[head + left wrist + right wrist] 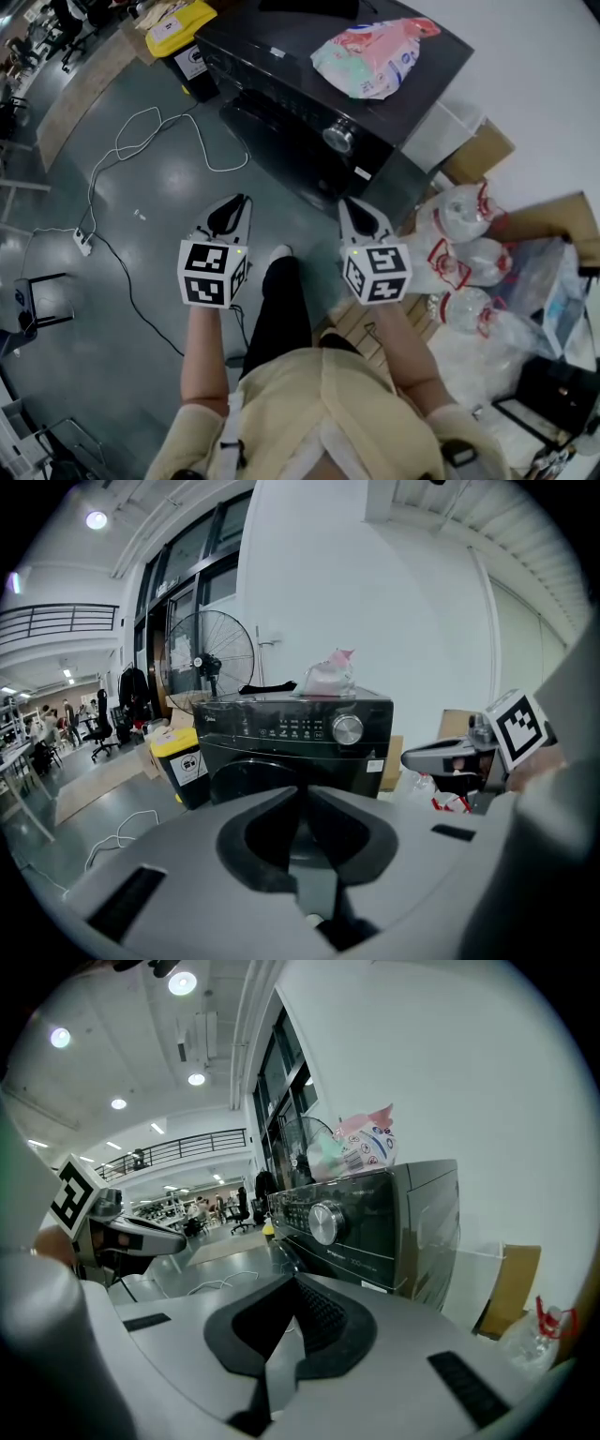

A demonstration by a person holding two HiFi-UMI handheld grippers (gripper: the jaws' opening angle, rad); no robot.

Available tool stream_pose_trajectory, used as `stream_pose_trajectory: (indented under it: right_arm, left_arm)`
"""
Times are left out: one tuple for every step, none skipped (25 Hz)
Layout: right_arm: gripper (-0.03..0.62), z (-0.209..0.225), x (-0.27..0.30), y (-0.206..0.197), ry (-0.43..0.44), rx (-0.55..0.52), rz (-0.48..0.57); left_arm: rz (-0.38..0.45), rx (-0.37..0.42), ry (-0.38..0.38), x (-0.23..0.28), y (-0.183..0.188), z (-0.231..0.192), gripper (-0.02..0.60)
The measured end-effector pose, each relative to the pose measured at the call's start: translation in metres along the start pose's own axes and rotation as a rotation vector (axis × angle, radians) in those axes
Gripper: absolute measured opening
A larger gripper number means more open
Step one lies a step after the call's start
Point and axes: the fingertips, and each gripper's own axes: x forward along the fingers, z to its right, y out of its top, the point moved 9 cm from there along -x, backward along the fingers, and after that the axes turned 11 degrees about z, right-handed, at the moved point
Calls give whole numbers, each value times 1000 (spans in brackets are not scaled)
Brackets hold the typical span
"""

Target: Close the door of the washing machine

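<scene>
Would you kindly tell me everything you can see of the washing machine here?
The washing machine is a glossy black front-loader standing upright on the grey floor by a white wall. Its control panel carries a silver dial and small lit markings. The round dark door sits below; whether it is latched is unclear. A pink-and-white plastic bag lies on its top.

One washing machine (309, 112); two hand-held grippers (241, 202) (346, 203); three clear jugs (464, 208); one yellow bin (178, 28); one fan (211, 653).
</scene>
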Motion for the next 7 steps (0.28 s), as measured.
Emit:
stream_pose_trajectory:
  right_arm:
    - [5, -1, 2, 1, 3, -2, 0]
    - [5, -2, 4, 2, 5, -2, 1]
    - [5, -3, 6, 2, 6, -1, 3]
    - [5, -4, 7, 3, 6, 1, 5]
    - [5, -5, 9, 3, 5, 1, 6]
    - [5, -5, 10, 3, 4, 2, 6]
    - [5, -6, 11, 4, 3, 2, 6]
  left_arm:
    - [-2, 3, 7, 0, 0, -1, 35]
    - [-4, 5, 13, 0, 0, -2, 35]
    - [-7, 8, 17, 0, -1, -3, 32]
    - [-9, 9, 20, 0, -1, -4, 32]
    - [-11, 9, 22, -1, -1, -5, 30]
    - [-13, 8, 24, -1, -2, -7, 29]
    - [-14, 7, 26, -1, -2, -8, 28]
